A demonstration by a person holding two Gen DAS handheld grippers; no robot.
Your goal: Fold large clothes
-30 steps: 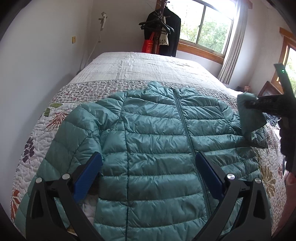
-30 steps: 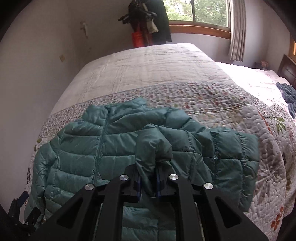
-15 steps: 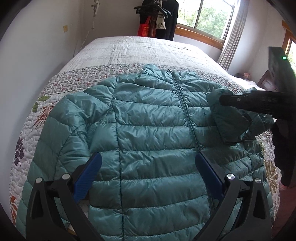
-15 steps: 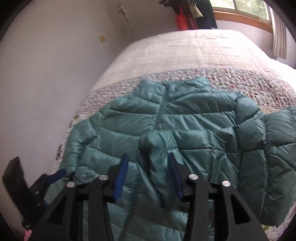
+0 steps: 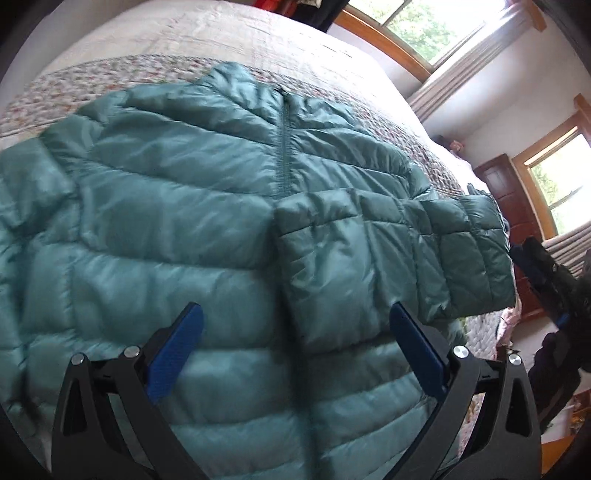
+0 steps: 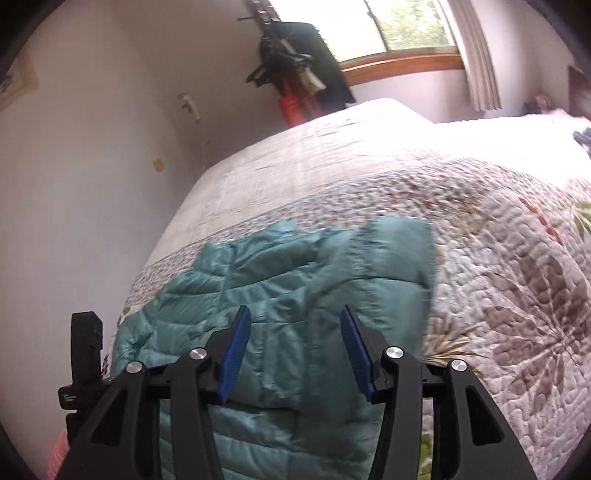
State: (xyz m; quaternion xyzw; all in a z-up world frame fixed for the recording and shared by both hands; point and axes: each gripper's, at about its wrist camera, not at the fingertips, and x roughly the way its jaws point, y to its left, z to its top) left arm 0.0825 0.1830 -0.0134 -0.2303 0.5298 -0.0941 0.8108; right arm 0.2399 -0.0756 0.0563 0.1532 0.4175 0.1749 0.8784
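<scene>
A teal quilted puffer jacket (image 5: 177, 206) lies front-up on a bed, its collar toward the far end and its zip (image 5: 283, 155) running down the middle. One sleeve (image 5: 373, 254) is folded in from the right and rests flat across the chest, its cuff end reaching the zip line while the folded edge bulges out past the jacket's right side. The other sleeve (image 5: 22, 206) stretches away at the left edge of the left wrist view.

The left gripper (image 5: 295, 332) hangs over the lower half of the jacket, its jaws spread wide and its blue pads (image 5: 173, 347) clear of the fabric, nothing between them. The right gripper (image 6: 295, 350) sits above the right part of the jacket, near the folded sleeve, jaws likewise parted and empty; its view is blurred. The left gripper's black body shows at the near left of that view.

Beneath the jacket, a floral quilt (image 6: 517, 295) covers the bed, with a plain pale section at the far end. Beyond it, dark clothes on hangers (image 6: 295, 66) and a red item (image 6: 291, 107) stand by a wood-framed window (image 6: 402, 33) with a pale curtain (image 6: 476, 55). A dark wooden piece of furniture (image 5: 513, 199) stands by a second window on the right
</scene>
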